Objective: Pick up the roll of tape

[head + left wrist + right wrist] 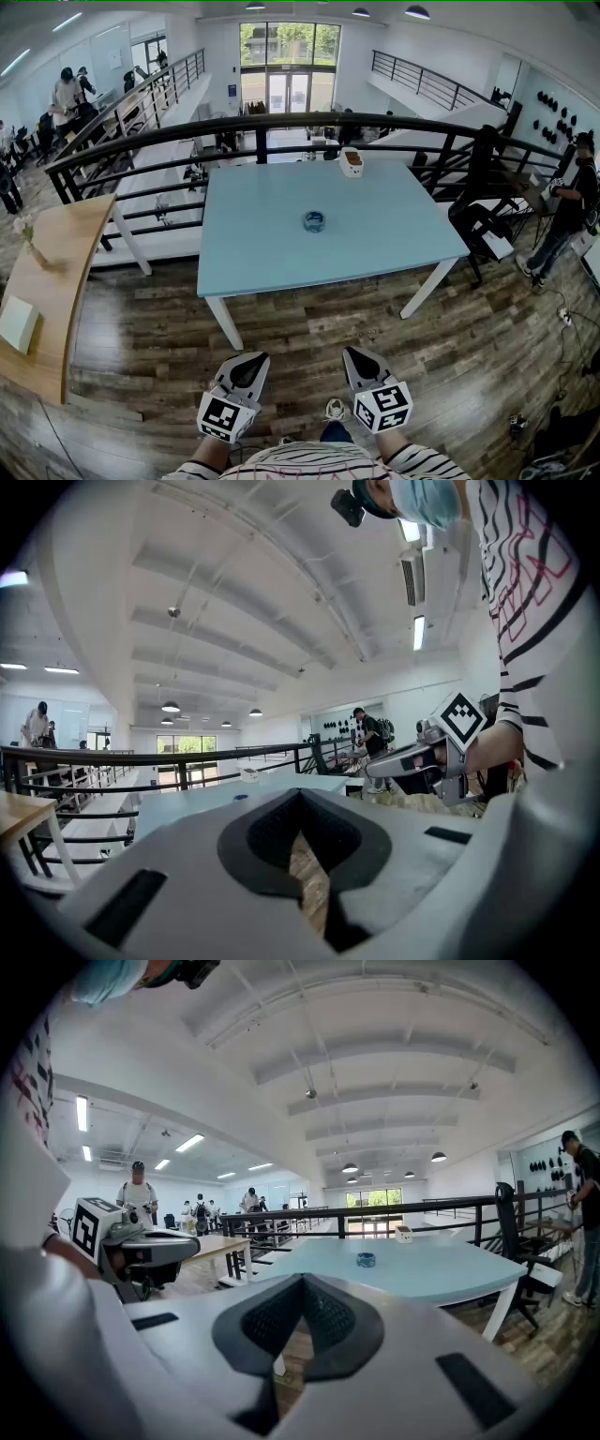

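The roll of tape (314,221) is a small blue ring lying flat near the middle of the light blue table (262,253). It also shows far ahead in the right gripper view (366,1260) and as a tiny blue spot in the left gripper view (241,797). Both grippers are held low near the person's body, well short of the table's front edge. My left gripper (249,360) is shut and holds nothing. My right gripper (359,355) is shut too, with nothing between its jaws. Each gripper sees the other beside it.
A small white container (352,162) stands at the table's far edge. A black railing (281,127) runs behind the table. A wooden counter (52,281) is at the left and a black chair (483,230) at the right. People stand in the distance; wood floor lies between me and the table.
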Motion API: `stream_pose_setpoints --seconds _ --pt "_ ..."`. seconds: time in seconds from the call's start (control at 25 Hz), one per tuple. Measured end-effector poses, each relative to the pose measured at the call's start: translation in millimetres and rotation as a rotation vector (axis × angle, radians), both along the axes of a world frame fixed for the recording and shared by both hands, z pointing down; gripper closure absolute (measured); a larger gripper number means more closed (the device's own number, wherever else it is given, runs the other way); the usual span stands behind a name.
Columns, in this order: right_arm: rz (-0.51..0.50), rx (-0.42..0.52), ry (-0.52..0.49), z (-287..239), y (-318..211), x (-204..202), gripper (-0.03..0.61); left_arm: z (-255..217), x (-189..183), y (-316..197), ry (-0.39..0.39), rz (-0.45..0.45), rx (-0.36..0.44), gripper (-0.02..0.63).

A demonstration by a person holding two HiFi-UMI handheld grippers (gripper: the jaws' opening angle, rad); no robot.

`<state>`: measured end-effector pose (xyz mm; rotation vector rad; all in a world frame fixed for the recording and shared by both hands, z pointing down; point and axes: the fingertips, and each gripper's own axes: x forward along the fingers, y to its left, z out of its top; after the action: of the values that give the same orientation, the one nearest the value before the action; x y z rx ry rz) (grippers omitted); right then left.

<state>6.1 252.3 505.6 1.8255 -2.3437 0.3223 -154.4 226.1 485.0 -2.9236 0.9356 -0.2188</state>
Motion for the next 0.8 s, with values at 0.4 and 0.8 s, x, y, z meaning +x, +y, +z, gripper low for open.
stream_pose_setpoints --seconds 0.4,0.8 --pt "-0.029 -0.004 -0.052 3.2 -7.1 -3.9 0.551 5.1 4.3 0.2 0.019 0.043 0.009 0.589" --pt "-0.029 -0.06 -0.048 21.0 -53.5 15.8 0.368 26.9 22.1 -40.0 -0.002 0.044 -0.079 0.427"
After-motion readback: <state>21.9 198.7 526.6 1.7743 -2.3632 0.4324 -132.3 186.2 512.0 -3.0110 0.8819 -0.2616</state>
